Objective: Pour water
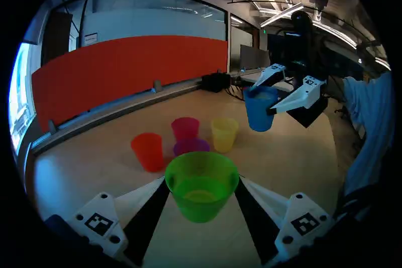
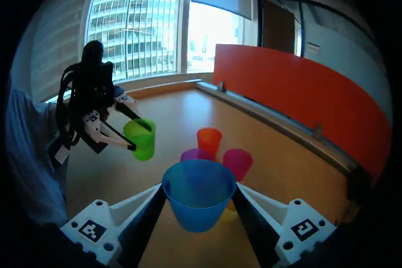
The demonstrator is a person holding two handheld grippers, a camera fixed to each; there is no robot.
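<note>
A green cup [image 1: 202, 187] stands upright above the table, and my left gripper [image 1: 202, 183] is shut on it, a finger on each side. A pale patch shows at its bottom. Farther right, my right gripper [image 1: 269, 98] holds a blue cup [image 1: 260, 109] upright in the air. In the right gripper view, that blue cup [image 2: 199, 195] sits between the fingers of my right gripper [image 2: 199, 190]. To the left there, my left gripper [image 2: 131, 135] carries the green cup [image 2: 141, 140]. Both cups hang apart.
On the wooden table [image 1: 286, 167] stand an orange cup [image 1: 148, 151], a magenta cup [image 1: 185, 128], a yellow cup [image 1: 224, 134] and a purple cup [image 1: 191, 146], clustered under and between the held cups. An orange partition [image 1: 130, 69] runs behind. A person's blue sleeve [image 1: 374, 117] is at right.
</note>
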